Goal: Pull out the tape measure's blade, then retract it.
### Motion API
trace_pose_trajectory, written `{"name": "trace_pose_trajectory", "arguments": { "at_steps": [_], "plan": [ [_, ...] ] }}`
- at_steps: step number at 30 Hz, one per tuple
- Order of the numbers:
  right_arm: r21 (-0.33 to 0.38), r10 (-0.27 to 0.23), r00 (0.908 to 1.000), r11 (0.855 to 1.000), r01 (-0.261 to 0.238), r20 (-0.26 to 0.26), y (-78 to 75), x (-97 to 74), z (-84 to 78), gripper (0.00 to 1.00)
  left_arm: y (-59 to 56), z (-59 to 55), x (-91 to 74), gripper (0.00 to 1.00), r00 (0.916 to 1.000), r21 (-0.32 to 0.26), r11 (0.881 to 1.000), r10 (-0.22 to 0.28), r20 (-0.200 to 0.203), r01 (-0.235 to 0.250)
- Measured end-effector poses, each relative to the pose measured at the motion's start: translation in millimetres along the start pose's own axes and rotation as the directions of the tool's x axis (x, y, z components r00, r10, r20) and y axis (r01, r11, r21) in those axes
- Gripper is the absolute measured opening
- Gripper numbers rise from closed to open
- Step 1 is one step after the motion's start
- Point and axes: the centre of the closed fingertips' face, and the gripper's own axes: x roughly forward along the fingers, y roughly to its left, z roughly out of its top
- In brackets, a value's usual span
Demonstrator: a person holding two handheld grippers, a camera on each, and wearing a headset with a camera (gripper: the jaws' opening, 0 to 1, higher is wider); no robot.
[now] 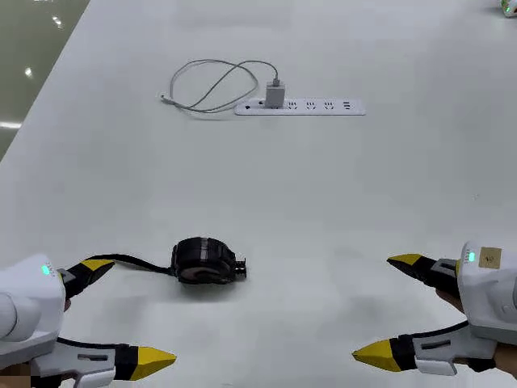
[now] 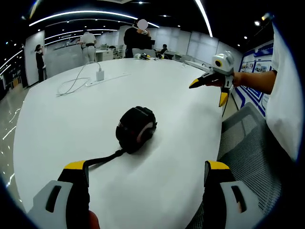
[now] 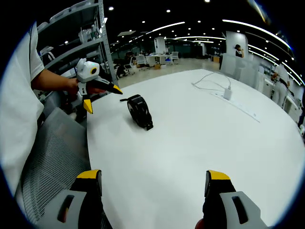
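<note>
A black tape measure (image 1: 206,260) lies on the white table (image 1: 323,202), its blade drawn in and the blade hook at the case's right end. Its black strap (image 1: 129,260) trails left, ending beside the far finger of my left gripper (image 1: 129,311). That gripper is open, apart from the case, with nothing held. My right gripper (image 1: 384,307) is open well to the right. The left gripper view puts the tape measure (image 2: 136,129) ahead of my open left gripper (image 2: 145,167). In the right gripper view the tape measure (image 3: 139,110) lies far ahead of my right gripper (image 3: 152,174).
A white power strip (image 1: 300,106) with a plugged charger and a looped white cable (image 1: 210,85) lies at the back of the table. A grey mesh chair (image 2: 248,138) stands at the table's near edge. People stand far off in the room.
</note>
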Motion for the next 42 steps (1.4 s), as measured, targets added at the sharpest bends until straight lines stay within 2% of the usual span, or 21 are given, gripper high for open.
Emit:
{"name": "trace_pose_trajectory", "arguments": {
  "at_steps": [10, 42],
  "plan": [
    [-0.02, 0.018, 0.9998, 1.0, -0.018, 0.006, -1.9, 6.1, 6.5, 0.85, 3.6, 5.8, 8.0, 0.99, 0.9997, 0.02, 0.999, -0.026, 0.0, 0.026],
    [-0.092, 0.081, 0.9958, 0.992, -0.085, -0.043, -7.3, 29.1, 11.9, 0.83, 12.6, 11.9, 25.0, 0.99, 0.9941, 0.112, 0.989, -0.088, -0.064, 0.095]
  ]
}}
